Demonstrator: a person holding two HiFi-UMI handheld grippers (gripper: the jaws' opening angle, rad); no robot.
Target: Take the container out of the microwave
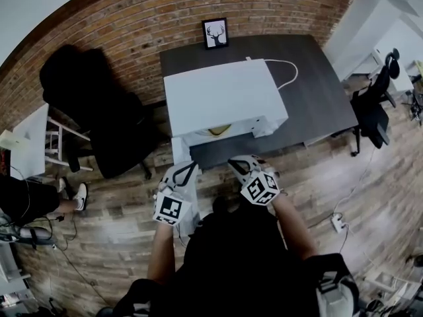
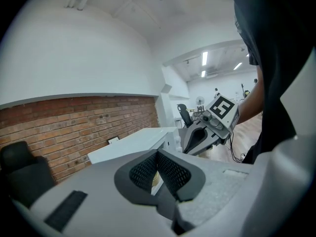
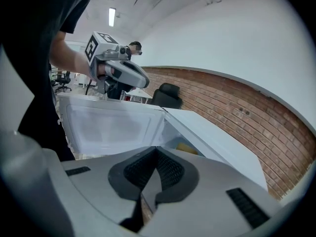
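Note:
The white microwave (image 1: pixel 221 98) stands on a dark table (image 1: pixel 317 91) with its door (image 3: pixel 106 125) swung open to the left. A yellow container (image 1: pixel 220 130) sits inside, also seen through the opening as the yellow container (image 3: pixel 186 147). My left gripper (image 1: pixel 188 169) hovers in front of the open door's edge, jaws shut on nothing. My right gripper (image 1: pixel 240 164) hangs just before the opening's right half, jaws shut and empty. In the left gripper view the left gripper (image 2: pixel 157 154) points at the microwave (image 2: pixel 131 143), with the right gripper (image 2: pixel 207 130) beside it.
A brick wall (image 1: pixel 132 25) runs behind the table, with a small framed picture (image 1: pixel 215 33) against it. A black chair (image 1: pixel 99 111) stands to the left, an office chair (image 1: pixel 373 107) to the right. A white cable (image 1: pixel 287 71) trails from the microwave's back.

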